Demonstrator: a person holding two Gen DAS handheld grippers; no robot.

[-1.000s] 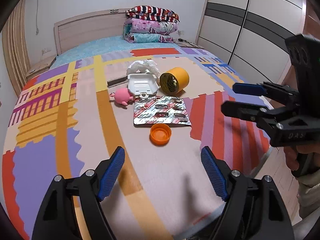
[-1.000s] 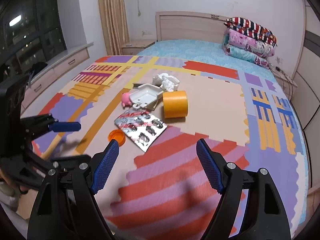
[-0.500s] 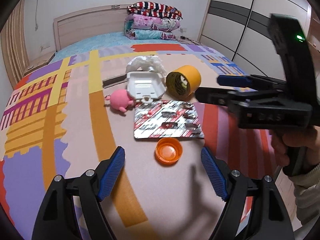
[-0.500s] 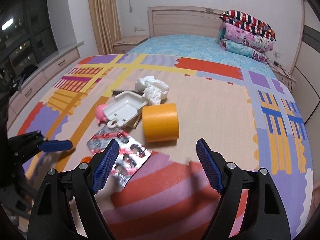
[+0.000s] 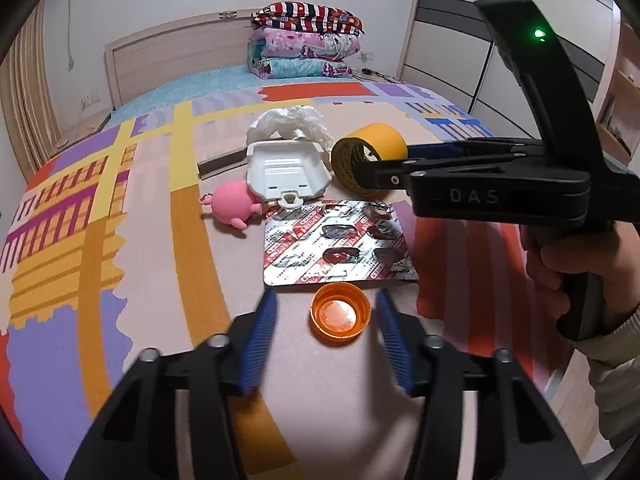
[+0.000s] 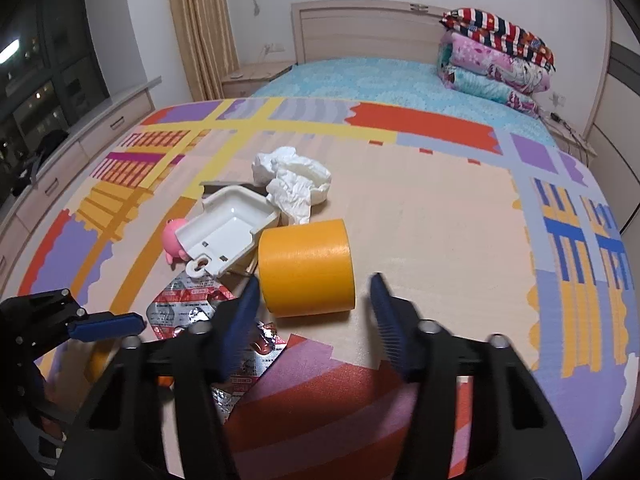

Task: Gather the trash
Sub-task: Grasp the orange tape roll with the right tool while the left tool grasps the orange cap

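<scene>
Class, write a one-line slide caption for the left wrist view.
Open left gripper straddling an orange bottle cap on the patterned mat, with the right gripper at a yellow tape roll.

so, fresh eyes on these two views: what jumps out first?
The little heap of clutter mid-mat: yellow tape roll on its side, right gripper open around it. In front of the silver blister pack lies an orange cap, framed by the open left gripper. Behind them sit a white plastic tray and crumpled tissue.

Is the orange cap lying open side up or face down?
Open side up. The orange cap shows its raised rim and pale inner floor in the left wrist view, resting on the mat just below the blister pack.
</scene>
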